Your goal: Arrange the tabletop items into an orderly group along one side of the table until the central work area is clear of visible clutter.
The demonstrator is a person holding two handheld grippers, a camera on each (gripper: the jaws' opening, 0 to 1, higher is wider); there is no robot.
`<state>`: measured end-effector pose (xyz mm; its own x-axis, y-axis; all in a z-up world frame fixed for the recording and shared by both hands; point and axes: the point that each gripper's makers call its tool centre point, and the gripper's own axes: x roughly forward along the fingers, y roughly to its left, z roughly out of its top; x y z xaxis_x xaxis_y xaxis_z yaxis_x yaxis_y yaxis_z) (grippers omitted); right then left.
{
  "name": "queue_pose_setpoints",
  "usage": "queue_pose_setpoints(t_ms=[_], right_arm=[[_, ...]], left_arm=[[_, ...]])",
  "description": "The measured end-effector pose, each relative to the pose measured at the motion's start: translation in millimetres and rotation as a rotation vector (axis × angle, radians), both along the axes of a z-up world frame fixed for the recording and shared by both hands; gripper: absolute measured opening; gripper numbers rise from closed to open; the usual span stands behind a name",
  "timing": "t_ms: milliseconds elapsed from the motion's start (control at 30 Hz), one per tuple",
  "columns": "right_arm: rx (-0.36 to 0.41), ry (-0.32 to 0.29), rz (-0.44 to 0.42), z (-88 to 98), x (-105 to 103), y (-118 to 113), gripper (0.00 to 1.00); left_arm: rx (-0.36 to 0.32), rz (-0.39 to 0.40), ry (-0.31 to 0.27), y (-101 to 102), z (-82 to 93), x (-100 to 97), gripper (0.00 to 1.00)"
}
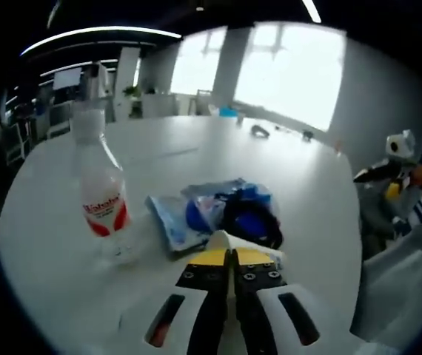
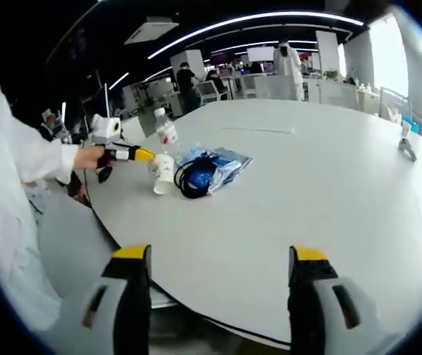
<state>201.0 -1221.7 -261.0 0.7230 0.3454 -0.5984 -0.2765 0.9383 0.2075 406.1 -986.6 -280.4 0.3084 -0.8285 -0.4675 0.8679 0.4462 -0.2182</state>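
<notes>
Open-plan office space with ceiling light strips surrounds a large white round table (image 2: pixel 329 222). Near its edge a loose cluster is seen: a blue plastic packet (image 1: pixel 196 214) with a dark coiled cable (image 1: pixel 252 218) on it, a clear bottle with a red label (image 1: pixel 101 192) standing just beside, and a small white paper cup (image 2: pixel 163 174). The left gripper (image 1: pixel 232 255) is clenched on the paper cup, at the packet's near edge. The right gripper (image 2: pixel 218 255) is held released, well apart from the cluster. If the cup is swung sideways, the upright bottle could be toppled; the thin cup may also be crushed.
</notes>
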Motion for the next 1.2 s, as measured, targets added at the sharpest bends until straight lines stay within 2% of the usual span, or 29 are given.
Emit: queue_pose_setpoints(t_ms=[200,367,467,667,833,933,967,1033,1100,1133,1167,1200], right_arm=[[0.002,0.005,0.003,-1.6,-0.4,2.7,0.74],[0.004,0.019,0.007,-5.6,-1.7,5.0,0.73],[0.006,0.022,0.011,-6.9,-1.5,6.4,0.73],[0.014,0.025,0.016,-7.7,1.0,10.5,0.73],[0.023,0.027,0.018,-9.3,3.0,12.5,0.73],[0.025,0.031,0.018,-10.7,3.3,13.5,0.73],[0.027,0.033,0.017,-11.6,3.4,13.3,0.73],[0.031,0.035,0.014,-12.7,3.3,13.3,0.73],[0.035,0.036,0.008,-14.0,3.1,13.0,0.73],[0.037,0.037,0.005,-14.5,3.1,13.1,0.73],[0.040,0.039,0.003,-15.3,2.8,13.7,0.73],[0.041,0.041,0.002,-16.1,2.5,14.1,0.73]], left_arm=[[-0.016,-0.007,-0.031,4.3,14.2,-1.2,0.00],[0.039,-0.040,-0.116,14.2,24.5,-0.7,0.00],[0.120,-0.090,-0.189,21.9,30.1,0.1,0.00],[0.259,-0.192,-0.294,29.2,37.5,-2.6,0.00],[0.341,-0.257,-0.319,33.3,35.3,-6.9,0.00],[0.461,-0.331,-0.352,42.2,26.3,-9.7,0.00],[0.483,-0.343,-0.357,43.5,25.0,-10.6,0.00],[0.512,-0.363,-0.358,45.1,23.1,-12.3,0.00],[0.497,-0.358,-0.360,42.4,26.3,-12.4,0.00],[0.510,-0.357,-0.364,43.6,26.9,-11.2,0.00],[0.536,-0.361,-0.382,45.7,26.8,-9.1,0.00],[0.590,-0.380,-0.415,49.9,26.0,-6.5,0.00]])
